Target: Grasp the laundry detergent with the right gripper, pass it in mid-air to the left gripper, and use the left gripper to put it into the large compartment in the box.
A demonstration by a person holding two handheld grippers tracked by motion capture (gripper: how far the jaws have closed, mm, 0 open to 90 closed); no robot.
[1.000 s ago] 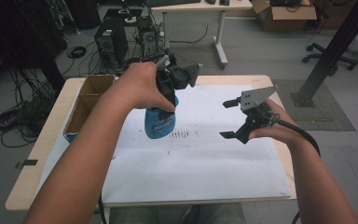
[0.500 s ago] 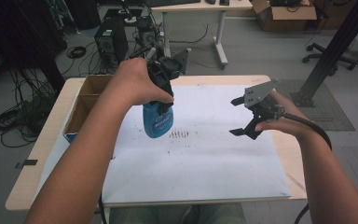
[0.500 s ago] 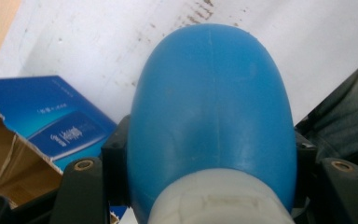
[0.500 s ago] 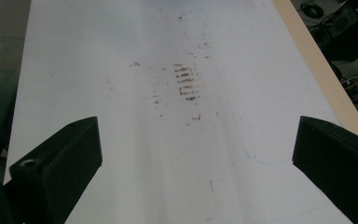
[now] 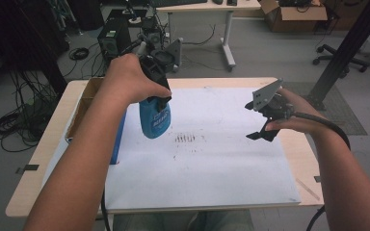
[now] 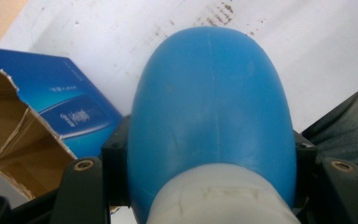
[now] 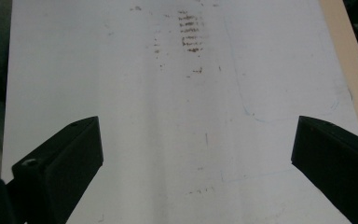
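Since earlier frame, left hand-held gripper [image 5: 155, 98] carries rounded blue plastic bottle [image 5: 154, 120] slightly farther and higher. Jaws pinch bottle at sides near pale neck; bottle hangs clear above white sheet [image 5: 212, 168] on counter [image 5: 53, 144], just right of open blue cardboard box [image 6: 70, 112]. Right hand-held gripper [image 5: 262, 122] hovers well right of bottle, jaws spread, nothing between. Brown smudge marks [image 5: 185, 138] on sheet between grippers.

Wooden table [image 5: 289, 84] bearing white sheet [image 5: 212, 163], opened box [image 5: 84, 103].
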